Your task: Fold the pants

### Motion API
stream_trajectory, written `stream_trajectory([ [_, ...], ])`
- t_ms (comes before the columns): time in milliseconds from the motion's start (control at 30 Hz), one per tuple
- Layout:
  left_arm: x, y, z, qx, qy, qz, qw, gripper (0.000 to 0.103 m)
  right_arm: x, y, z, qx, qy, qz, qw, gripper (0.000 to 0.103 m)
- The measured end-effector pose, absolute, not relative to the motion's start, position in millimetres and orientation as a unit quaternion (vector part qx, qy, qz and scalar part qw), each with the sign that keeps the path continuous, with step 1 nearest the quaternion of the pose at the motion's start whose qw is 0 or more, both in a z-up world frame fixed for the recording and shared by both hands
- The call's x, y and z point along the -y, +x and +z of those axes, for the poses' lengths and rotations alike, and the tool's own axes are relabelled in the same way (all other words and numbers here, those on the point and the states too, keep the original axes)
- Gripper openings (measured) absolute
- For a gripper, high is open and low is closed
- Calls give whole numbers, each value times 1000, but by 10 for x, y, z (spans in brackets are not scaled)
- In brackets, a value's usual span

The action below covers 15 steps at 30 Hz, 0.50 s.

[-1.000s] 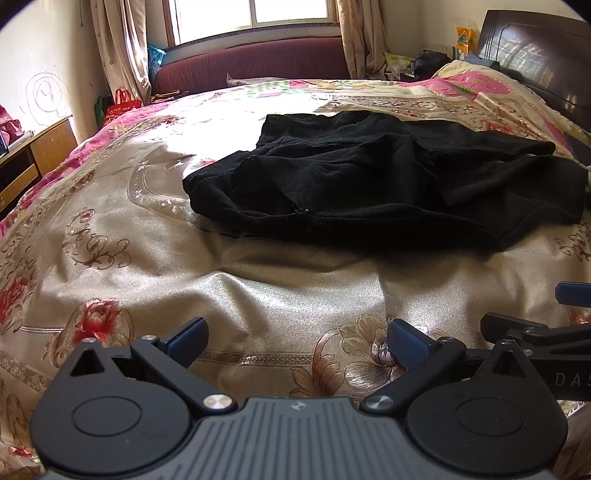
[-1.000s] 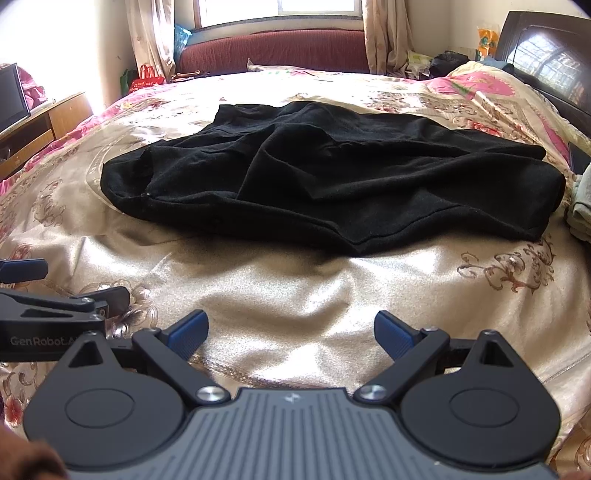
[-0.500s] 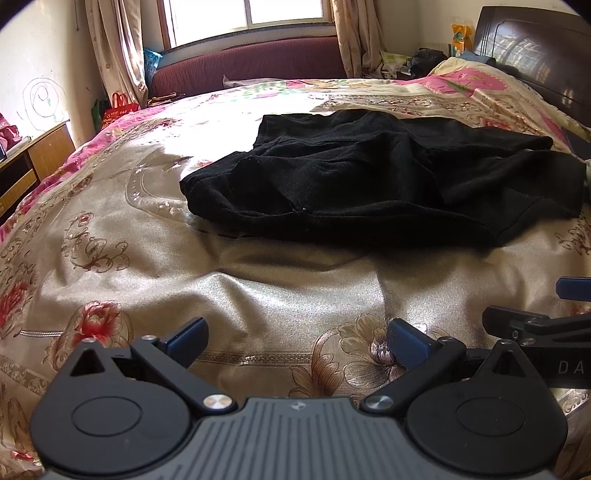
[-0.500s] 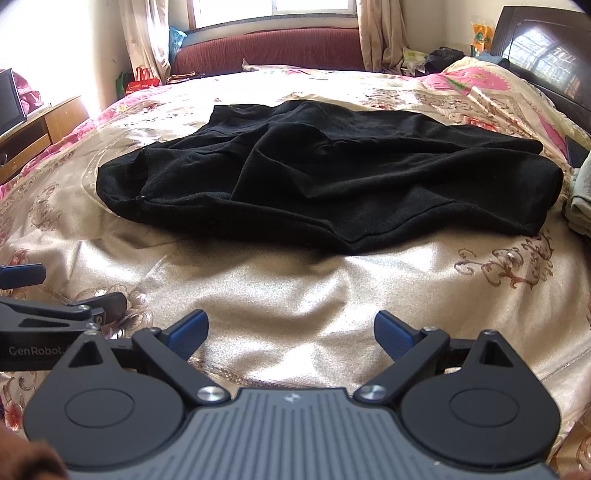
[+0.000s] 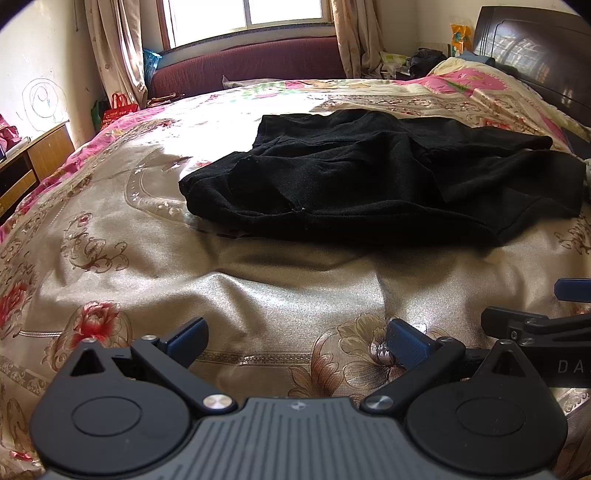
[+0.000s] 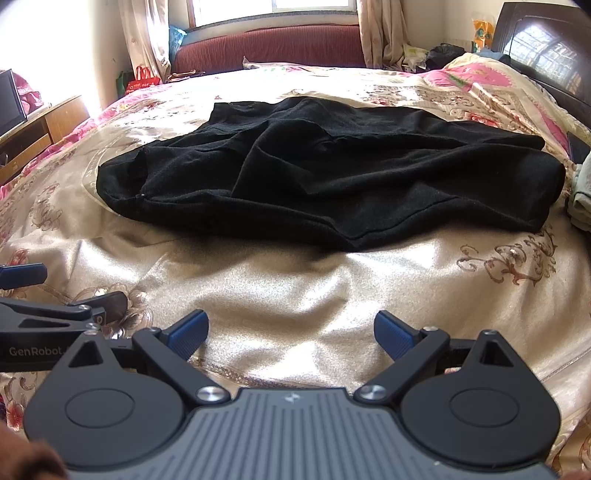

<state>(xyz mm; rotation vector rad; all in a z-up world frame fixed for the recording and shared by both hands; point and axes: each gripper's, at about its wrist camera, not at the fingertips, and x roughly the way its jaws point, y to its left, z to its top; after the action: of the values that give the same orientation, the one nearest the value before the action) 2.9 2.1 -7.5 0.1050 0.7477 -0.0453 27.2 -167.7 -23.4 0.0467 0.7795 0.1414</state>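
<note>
Lying crumpled across the middle of the bed (image 5: 258, 295), nearer the headboard (image 6: 546, 48) side: one pair of black pants (image 6: 332, 177), unfolded, touched by neither tool. Hovering over the near edge, side by side: two tools. Left tool (image 5: 297, 338) spread wide, holding nothing. Right tool (image 6: 291, 330) likewise spread wide, holding nothing. Beyond the far edge: one maroon bench (image 5: 251, 66) beneath one window (image 5: 243, 14).
</note>
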Motion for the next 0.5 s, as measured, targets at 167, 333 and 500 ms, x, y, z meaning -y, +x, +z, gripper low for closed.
stream_trajectory([
  [167,-20,29,-75,-365,51,-22,929,103,1678,272,-233,-380,23,69,922,96],
  [333,-12,29,-77,-364,53,-23,930,103,1675,273,-242,-380,23,69,922,96],
  [500,-11,30,-76,-364,53,-23,930,103,1674,274,-245,-380,23,68,922,96],
])
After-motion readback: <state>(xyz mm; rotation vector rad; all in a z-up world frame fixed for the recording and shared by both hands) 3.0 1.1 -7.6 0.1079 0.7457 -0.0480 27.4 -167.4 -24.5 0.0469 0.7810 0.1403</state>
